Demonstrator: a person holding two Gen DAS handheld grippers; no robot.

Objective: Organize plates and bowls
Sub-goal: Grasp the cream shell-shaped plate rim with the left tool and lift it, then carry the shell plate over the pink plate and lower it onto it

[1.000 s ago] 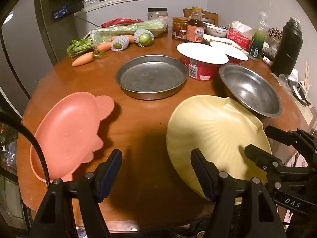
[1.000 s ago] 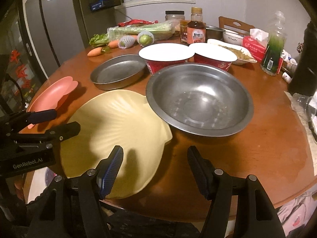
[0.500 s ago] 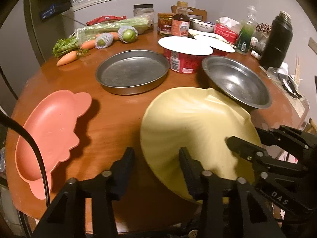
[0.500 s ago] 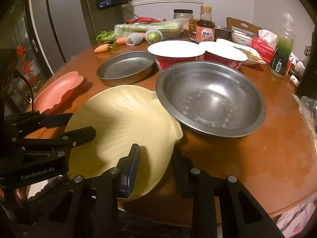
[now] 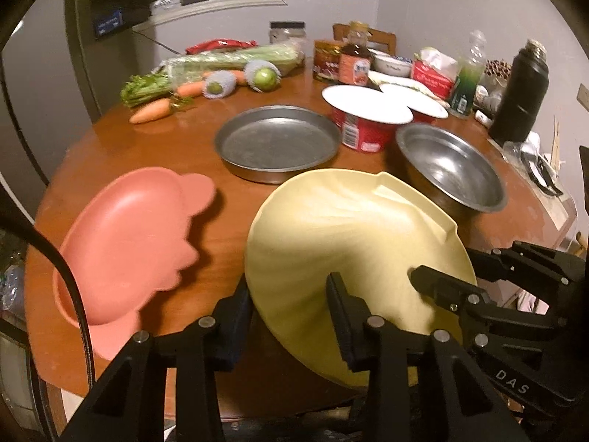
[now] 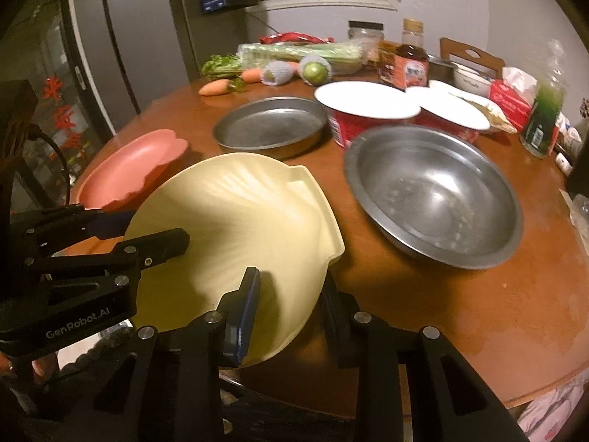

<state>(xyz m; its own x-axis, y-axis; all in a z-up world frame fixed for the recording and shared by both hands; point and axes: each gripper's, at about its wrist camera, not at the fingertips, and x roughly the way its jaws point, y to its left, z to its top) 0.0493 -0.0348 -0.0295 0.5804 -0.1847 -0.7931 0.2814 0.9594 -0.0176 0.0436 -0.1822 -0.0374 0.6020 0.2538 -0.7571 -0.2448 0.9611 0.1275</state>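
Left wrist view: the left claw (image 5: 291, 316) is clamped on the near left rim of the yellow shell-shaped plate (image 5: 353, 235), one finger over the plate's upper face and the other below its edge; its jaws have just been closing onto that rim. The plate is tilted, its near edge lifted off the round wooden bench (image 5: 206, 147) and its far edge close to the steel bowl (image 5: 451, 169). To the left lies the pink plate (image 5: 129, 243), overhanging the bench's near edge. Beyond stand the flat steel pan (image 5: 278, 143) and a red lidded tub (image 5: 364, 118). The black flask (image 5: 521, 99) at the far right shows whole only in this view.

Right wrist view: the right claw (image 6: 291, 305) grips the plate's (image 6: 235, 228) near right rim, one blue pad on its upper face and the other finger beneath; its jaws have likewise just closed. Here the left claw (image 6: 147, 235) appears from the side, pinching the opposite rim. This view alone shows the steel bowl's (image 6: 434, 195) full interior, and the dark refrigerator (image 6: 106, 48) behind the bench (image 6: 478, 313).
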